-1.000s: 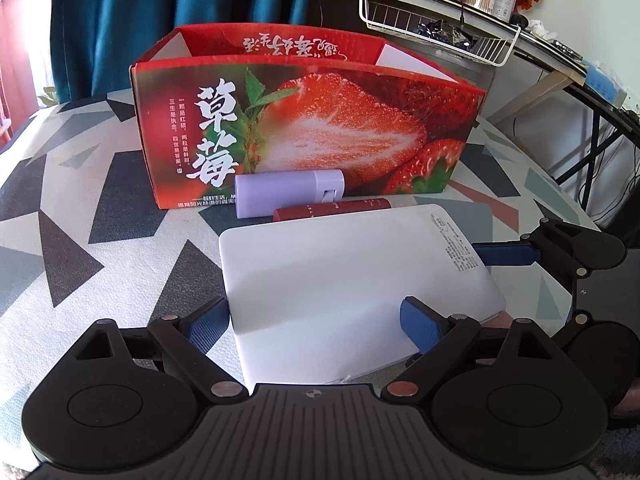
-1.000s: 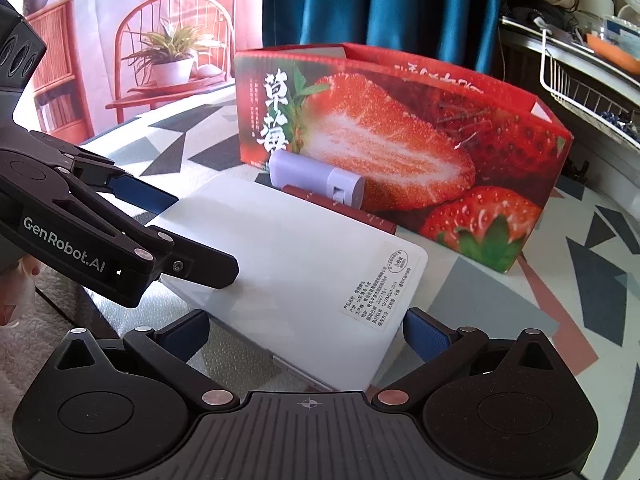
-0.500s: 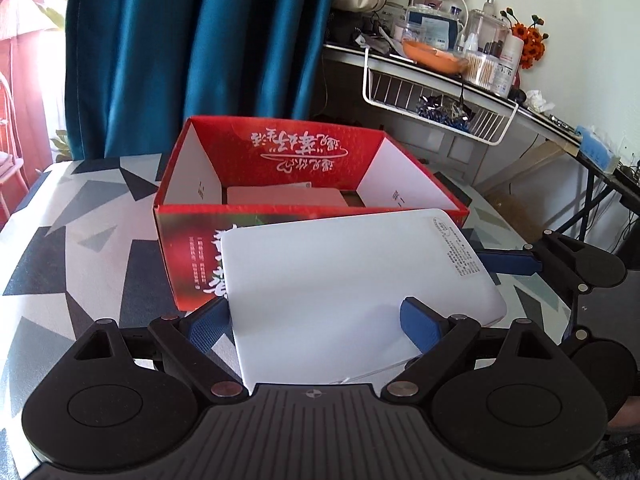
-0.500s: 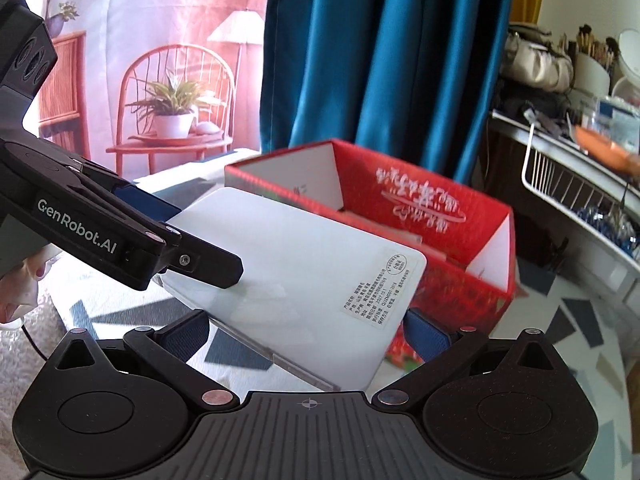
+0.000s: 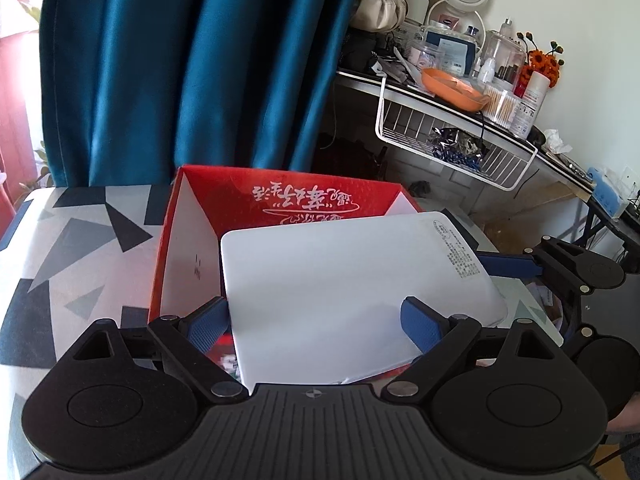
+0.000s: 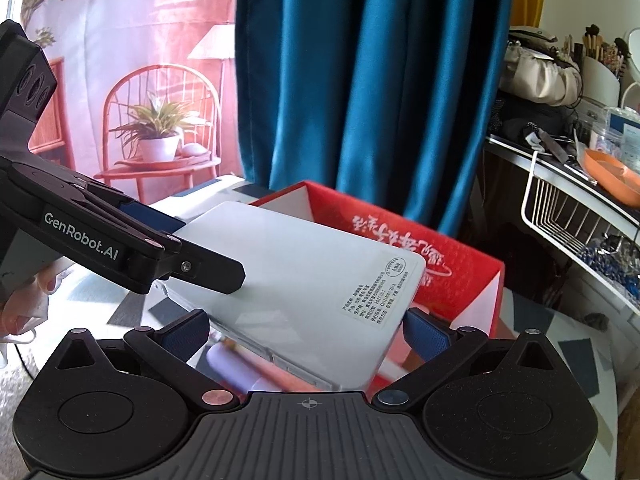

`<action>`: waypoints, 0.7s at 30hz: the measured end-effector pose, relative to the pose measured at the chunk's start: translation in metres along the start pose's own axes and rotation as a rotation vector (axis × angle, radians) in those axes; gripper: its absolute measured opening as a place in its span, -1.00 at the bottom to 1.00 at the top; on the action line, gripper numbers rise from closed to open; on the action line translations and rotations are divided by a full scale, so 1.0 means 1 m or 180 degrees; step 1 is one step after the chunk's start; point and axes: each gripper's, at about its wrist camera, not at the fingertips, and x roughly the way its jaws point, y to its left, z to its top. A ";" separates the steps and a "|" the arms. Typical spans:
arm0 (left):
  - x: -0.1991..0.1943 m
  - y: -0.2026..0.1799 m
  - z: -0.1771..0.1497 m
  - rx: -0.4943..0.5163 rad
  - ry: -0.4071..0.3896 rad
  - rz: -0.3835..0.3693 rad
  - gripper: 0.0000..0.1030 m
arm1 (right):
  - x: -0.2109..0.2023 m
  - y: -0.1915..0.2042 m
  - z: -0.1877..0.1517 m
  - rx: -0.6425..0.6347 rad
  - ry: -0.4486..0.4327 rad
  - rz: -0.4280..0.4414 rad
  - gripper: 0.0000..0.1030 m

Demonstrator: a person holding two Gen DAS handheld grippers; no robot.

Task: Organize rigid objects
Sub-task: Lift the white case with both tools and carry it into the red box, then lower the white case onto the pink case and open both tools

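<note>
Both grippers hold a flat white rectangular box (image 5: 344, 288) in the air over the open red strawberry carton (image 5: 288, 200). My left gripper (image 5: 316, 320) is shut on the box's near edge. My right gripper (image 6: 308, 330) is shut on the same box (image 6: 304, 276) at its labelled corner. The right gripper also shows at the right of the left wrist view (image 5: 560, 268), and the left gripper at the left of the right wrist view (image 6: 120, 240). The carton (image 6: 440, 256) stands open below and behind the box. A lilac tube (image 6: 232, 368) lies under the box.
The carton stands on a table with a grey, black and white triangle cloth (image 5: 72, 248). A teal curtain (image 5: 180, 68) hangs behind. A cluttered desk with a white wire basket (image 5: 460, 144) is at the right.
Both grippers have lifted the white box from the table in front of the carton up and over the carton's open top. The view now looks down into the carton.
</note>
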 end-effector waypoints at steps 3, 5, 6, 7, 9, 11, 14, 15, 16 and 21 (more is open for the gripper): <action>0.027 0.009 0.022 -0.0087 0.0055 -0.0055 0.81 | 0.024 -0.026 0.013 0.0147 0.0029 0.0039 0.98; 0.047 0.015 0.031 -0.0156 0.0142 -0.0081 0.81 | 0.041 -0.044 0.019 0.0301 0.0058 0.0051 0.95; 0.057 0.016 0.034 -0.0174 0.0195 -0.0098 0.79 | 0.050 -0.053 0.021 0.0378 0.0107 0.0032 0.91; 0.066 0.018 0.036 -0.0189 0.0226 -0.0088 0.78 | 0.060 -0.062 0.022 0.0424 0.0167 0.0041 0.89; 0.082 0.021 0.039 -0.0191 0.0305 -0.0074 0.78 | 0.075 -0.071 0.020 0.0497 0.0263 0.0043 0.85; 0.099 0.025 0.038 -0.0212 0.0405 -0.0056 0.78 | 0.091 -0.078 0.016 0.0566 0.0400 0.0039 0.82; 0.120 0.027 0.034 -0.0208 0.0556 -0.0038 0.78 | 0.110 -0.084 0.010 0.0555 0.0558 -0.0002 0.74; 0.126 0.029 0.033 -0.0215 0.0599 -0.0042 0.78 | 0.113 -0.084 0.009 0.0529 0.0599 -0.0019 0.70; 0.131 0.030 0.031 -0.0215 0.0645 -0.0041 0.78 | 0.117 -0.086 0.008 0.0520 0.0640 -0.0021 0.66; 0.137 0.031 0.028 -0.0143 0.0708 -0.0068 0.73 | 0.125 -0.085 -0.003 0.0563 0.0896 -0.0045 0.56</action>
